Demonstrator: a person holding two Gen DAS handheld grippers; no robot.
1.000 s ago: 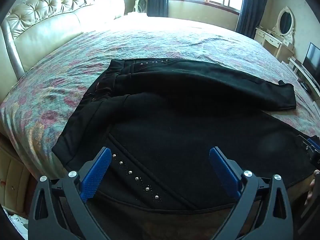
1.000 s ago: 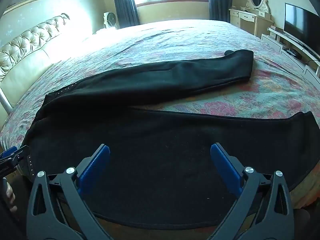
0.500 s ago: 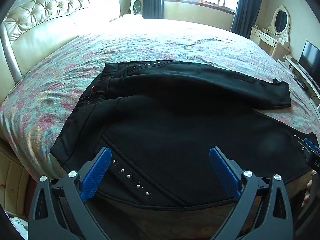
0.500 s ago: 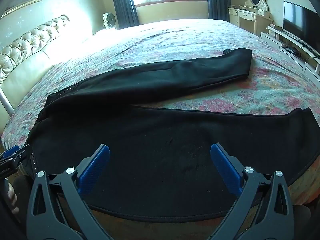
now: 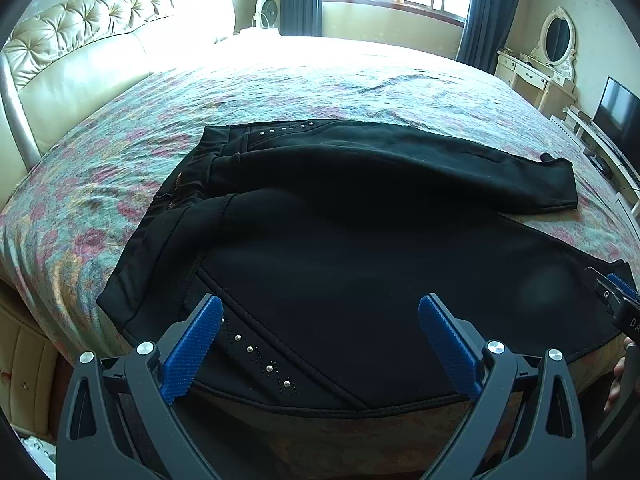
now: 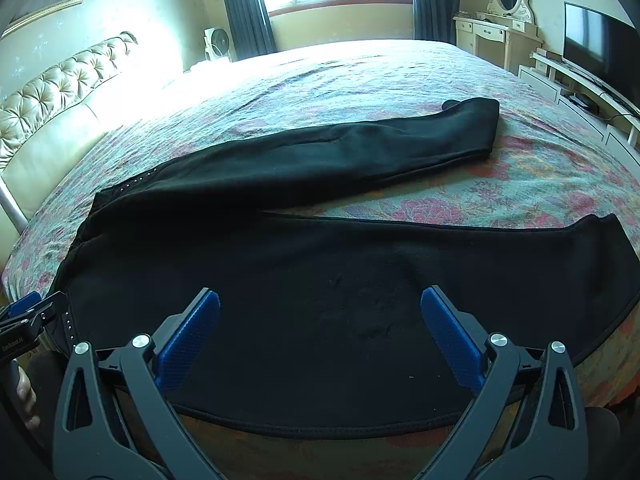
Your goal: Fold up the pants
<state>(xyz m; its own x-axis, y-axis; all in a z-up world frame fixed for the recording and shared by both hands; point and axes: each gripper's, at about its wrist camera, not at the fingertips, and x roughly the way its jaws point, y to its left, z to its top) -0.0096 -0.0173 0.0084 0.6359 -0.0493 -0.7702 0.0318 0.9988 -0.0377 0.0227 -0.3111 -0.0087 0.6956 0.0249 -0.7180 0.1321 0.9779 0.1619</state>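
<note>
Both grippers spread wide, holding nothing — the left gripper [image 5: 320,344] above the studded waist end of the black pants [image 5: 360,248], the right gripper [image 6: 320,340] above the near leg. The pants lie flat on the floral bed [image 5: 280,80], legs splayed apart — far leg [image 6: 360,148] angled toward the dresser [image 6: 496,36].

Black frames, blue ribbed jaws

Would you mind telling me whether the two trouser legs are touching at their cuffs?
Apart. The right wrist view shows floral bedspread between the far cuff and near cuff.
</note>
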